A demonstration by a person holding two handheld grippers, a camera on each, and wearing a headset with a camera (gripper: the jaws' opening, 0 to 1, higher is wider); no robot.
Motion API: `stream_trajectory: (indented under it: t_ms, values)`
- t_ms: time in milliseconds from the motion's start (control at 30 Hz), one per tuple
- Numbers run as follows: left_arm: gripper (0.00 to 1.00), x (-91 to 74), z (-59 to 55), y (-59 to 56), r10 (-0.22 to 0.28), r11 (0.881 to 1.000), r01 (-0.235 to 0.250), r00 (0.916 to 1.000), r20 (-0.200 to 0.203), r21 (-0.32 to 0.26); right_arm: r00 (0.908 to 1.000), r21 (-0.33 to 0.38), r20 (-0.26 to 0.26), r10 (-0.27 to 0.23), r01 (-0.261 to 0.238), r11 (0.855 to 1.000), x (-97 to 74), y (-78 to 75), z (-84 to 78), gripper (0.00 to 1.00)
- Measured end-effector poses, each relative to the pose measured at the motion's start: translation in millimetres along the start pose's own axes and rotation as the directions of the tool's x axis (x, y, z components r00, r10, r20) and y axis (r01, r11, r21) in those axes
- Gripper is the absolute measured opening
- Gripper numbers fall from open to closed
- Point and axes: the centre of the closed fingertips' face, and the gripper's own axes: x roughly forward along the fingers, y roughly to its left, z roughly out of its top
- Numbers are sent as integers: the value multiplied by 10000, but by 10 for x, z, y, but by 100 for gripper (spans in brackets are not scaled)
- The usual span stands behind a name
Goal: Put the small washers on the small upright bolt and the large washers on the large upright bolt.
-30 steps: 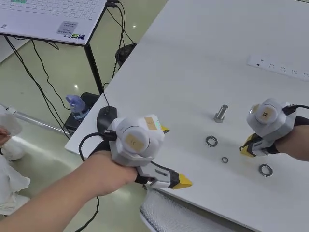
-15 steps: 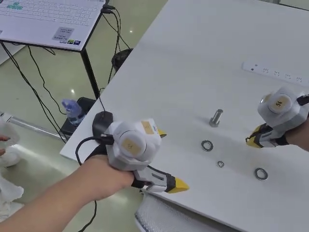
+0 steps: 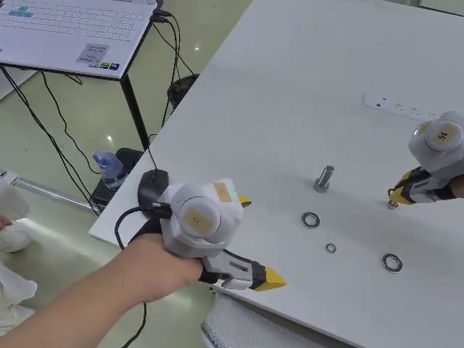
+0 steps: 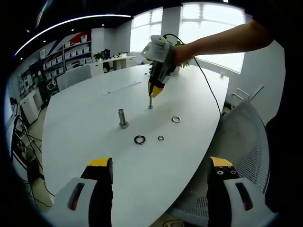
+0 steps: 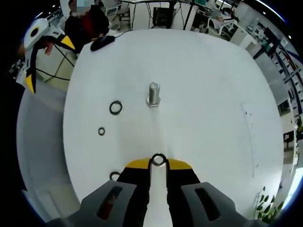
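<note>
The large upright bolt (image 3: 324,177) stood head-down on the white table (image 3: 290,87), grey metal, thread uppermost. One large washer (image 3: 310,220) lay flat just in front of it; a small washer (image 3: 330,248) lay nearer the table edge; a second large washer (image 3: 392,262) lay further to the bolt's right. The small upright bolt (image 4: 150,103), a thin pin, stood to the right of the large bolt, directly beneath the right gripper (image 4: 154,90). That gripper's yellow-tipped jaws were pinched on a gripped washer (image 5: 158,160) at the pin's top. The left gripper (image 3: 259,237) hung at the table edge, well apart from the large bolt, jaws spread wide with nothing between them. A power strip (image 3: 406,107) lay beyond the bolt; a laptop (image 3: 72,25) sat on a side stand; windows (image 4: 208,28) lit the room.
</note>
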Motion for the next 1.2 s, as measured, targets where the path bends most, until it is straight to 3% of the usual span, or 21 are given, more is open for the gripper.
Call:
stream_trajectory:
  t_ms: [567,833,1200]
  values:
    - [91,131,16,66,104,9999,-104,9999,-36,70,9985,103,-499,-237,242,9997,65,-309,-235,12]
    - [95,174,31,87,0,10000,1,10000,-72,53,9983,285,-584,-22,38,9996,147,-347,-274,12]
    - [92,193,-8,92,-43,10000,42,9998,-182,-37,9981,363,-603,150,-129,9993,201,-329,-273,12]
